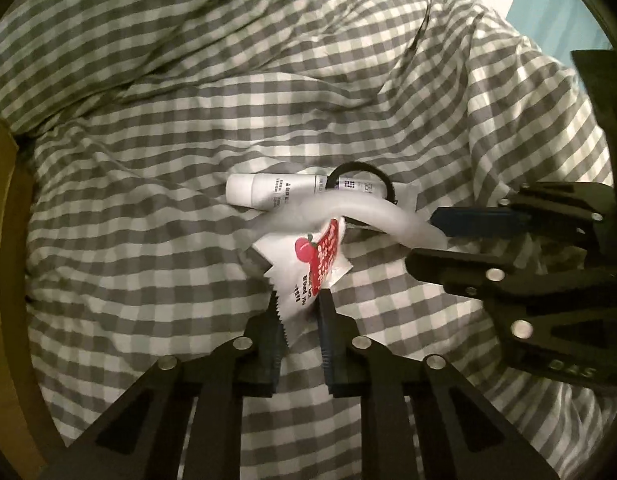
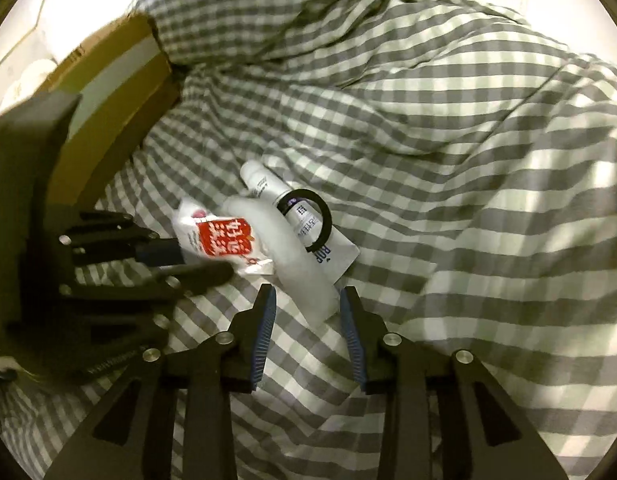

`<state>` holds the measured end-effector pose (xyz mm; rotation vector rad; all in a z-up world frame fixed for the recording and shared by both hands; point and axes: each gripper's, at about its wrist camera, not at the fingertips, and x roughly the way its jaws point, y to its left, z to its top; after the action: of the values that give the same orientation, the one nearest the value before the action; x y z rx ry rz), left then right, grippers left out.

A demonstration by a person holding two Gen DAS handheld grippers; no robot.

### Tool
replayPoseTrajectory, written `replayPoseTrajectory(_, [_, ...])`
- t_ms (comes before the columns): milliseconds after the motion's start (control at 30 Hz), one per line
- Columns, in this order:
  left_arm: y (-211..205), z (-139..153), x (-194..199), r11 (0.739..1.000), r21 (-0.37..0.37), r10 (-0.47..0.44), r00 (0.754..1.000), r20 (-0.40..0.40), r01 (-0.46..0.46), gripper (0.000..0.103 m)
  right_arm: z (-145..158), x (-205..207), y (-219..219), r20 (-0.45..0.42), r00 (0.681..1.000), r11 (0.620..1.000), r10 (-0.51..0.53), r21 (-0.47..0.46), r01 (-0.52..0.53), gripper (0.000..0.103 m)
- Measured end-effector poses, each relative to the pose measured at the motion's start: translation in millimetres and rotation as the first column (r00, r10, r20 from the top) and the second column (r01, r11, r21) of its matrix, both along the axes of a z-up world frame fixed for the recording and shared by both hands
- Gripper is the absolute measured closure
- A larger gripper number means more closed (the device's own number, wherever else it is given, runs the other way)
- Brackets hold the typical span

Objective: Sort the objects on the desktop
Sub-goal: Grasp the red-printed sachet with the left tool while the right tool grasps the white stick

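Left gripper [image 1: 299, 300] clenched on sachet [image 1: 308, 264]; right gripper [image 2: 308, 294] released around pale tube [image 2: 284, 248]; checked cloth [image 1: 148, 160].

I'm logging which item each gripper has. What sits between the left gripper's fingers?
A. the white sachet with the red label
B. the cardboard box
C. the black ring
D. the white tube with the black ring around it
A: in the left wrist view the left gripper has its fingers on either side of the serrated-edged sachet, with the tube lying beyond.
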<state>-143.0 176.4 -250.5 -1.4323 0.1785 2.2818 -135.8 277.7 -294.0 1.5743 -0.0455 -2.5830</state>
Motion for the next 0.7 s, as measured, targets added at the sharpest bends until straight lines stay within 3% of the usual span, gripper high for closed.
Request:
replayPoseTrajectory(167, [-9, 15, 9, 1.000, -0.007, -0.020, 0.998, -0.055, 0.020, 0.094, -3, -2, -14, 0.005, 1.000, 0.999, 0.031, 0.045, -0.031, 0.071])
replayPoseTrajectory(233, [-18, 24, 13, 0.999, -0.013, -0.031, 0.996, -0.081, 0.030, 0.094, -6, -2, -21, 0.012, 0.999, 0.995, 0.045, 0.085, -0.046, 0.087])
replayPoseTrajectory(267, [-19, 28, 15, 0.999, -0.016, -0.031, 0.995, -0.097, 0.030, 0.095, -5, -2, -21, 0.008, 0.999, 0.995, 0.045, 0.093, -0.045, 0.087])
replayPoseTrajectory(700, [-30, 71, 27, 1.000, 0.014, 0.014, 0.986, -0.168, -0.011, 0.098, 48, 34, -30, -0.210, 0.977, 0.995, -0.045, 0.078, 0.063, 0.092])
